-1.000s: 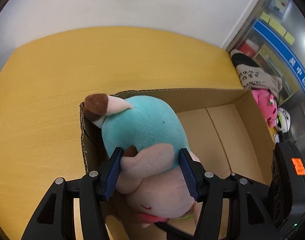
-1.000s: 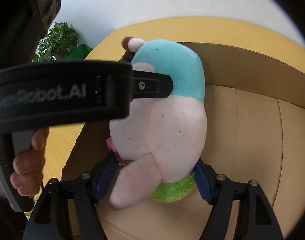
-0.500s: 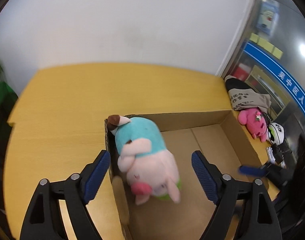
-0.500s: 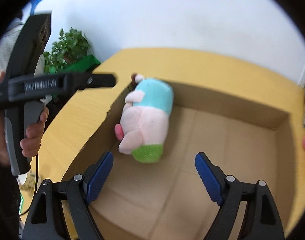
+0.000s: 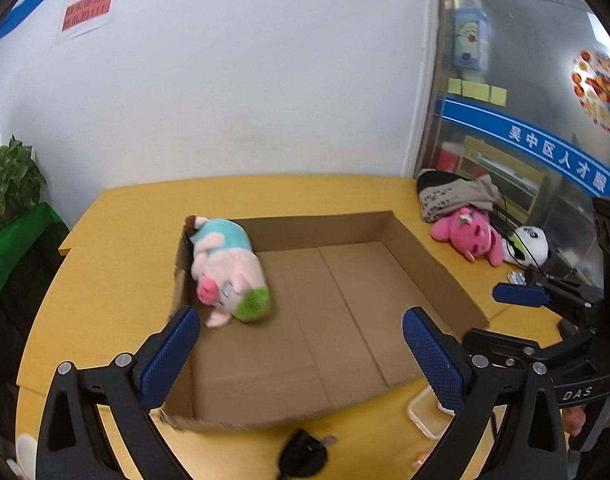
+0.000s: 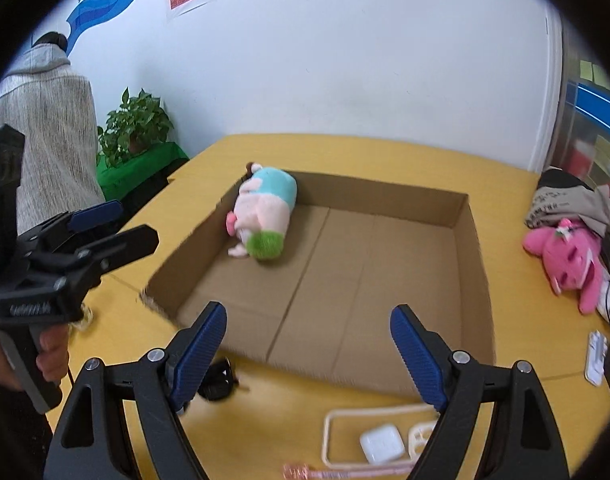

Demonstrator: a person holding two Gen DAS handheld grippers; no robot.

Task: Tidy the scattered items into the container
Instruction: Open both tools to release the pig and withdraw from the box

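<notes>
Both grippers, left (image 5: 297, 342) and right (image 6: 308, 342), gape wide and empty; reaching over the box (image 5: 433, 258) could snag its wall, shoving the pig (image 5: 229, 270).

Plush pig (image 5: 225, 272) is pale pink with a teal back and fuzzy green end, inside a plain brown cardboard box (image 5: 421, 256) on a yellow table (image 5: 117, 264); the other plush (image 6: 565, 256), right of frame, is hot pink.

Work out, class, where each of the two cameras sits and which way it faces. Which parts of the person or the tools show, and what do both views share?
Left wrist: on the left gripper, above the near table edge, facing the cardboard box; the right gripper shows.
Right wrist: on the right gripper, same direction; the left gripper and hand show.
Shared: box, pig plush, pink plush.
</notes>
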